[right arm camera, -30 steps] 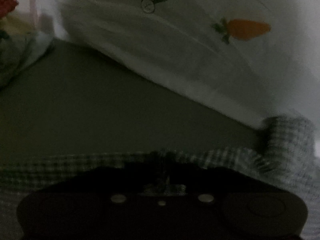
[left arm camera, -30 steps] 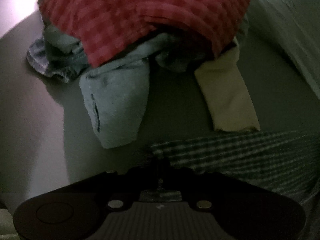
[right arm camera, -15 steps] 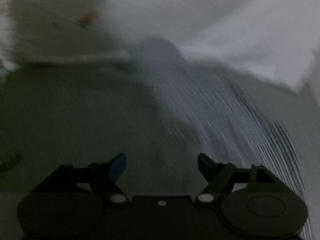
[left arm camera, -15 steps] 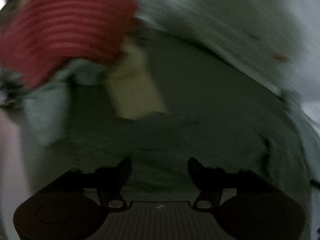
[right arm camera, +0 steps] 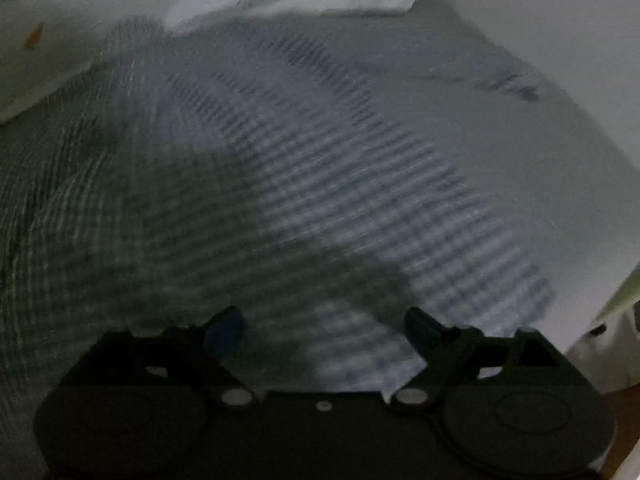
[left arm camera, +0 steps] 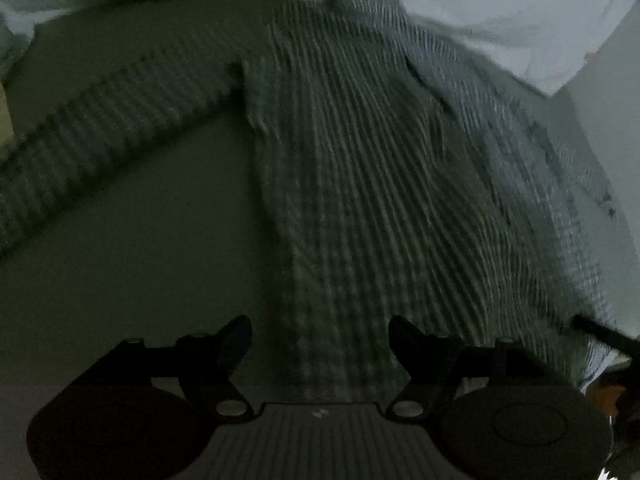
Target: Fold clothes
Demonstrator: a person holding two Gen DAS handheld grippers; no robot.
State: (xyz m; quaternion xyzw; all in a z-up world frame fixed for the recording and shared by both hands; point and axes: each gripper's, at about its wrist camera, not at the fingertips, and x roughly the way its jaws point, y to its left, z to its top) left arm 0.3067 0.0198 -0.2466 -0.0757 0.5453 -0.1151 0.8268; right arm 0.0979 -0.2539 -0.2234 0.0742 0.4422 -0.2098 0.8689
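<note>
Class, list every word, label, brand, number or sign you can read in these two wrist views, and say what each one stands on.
None can be read.
The checked shirt carries only its woven pattern.
A small pale mark on the left claw's body is too small to make out.
An orange print on the white bedding is a blurred picture, not text.

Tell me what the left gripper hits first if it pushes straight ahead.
Most likely the checked shirt: the open left gripper points straight at its lower body, spread on the bed. Depth is unclear through the fisheye.
</note>
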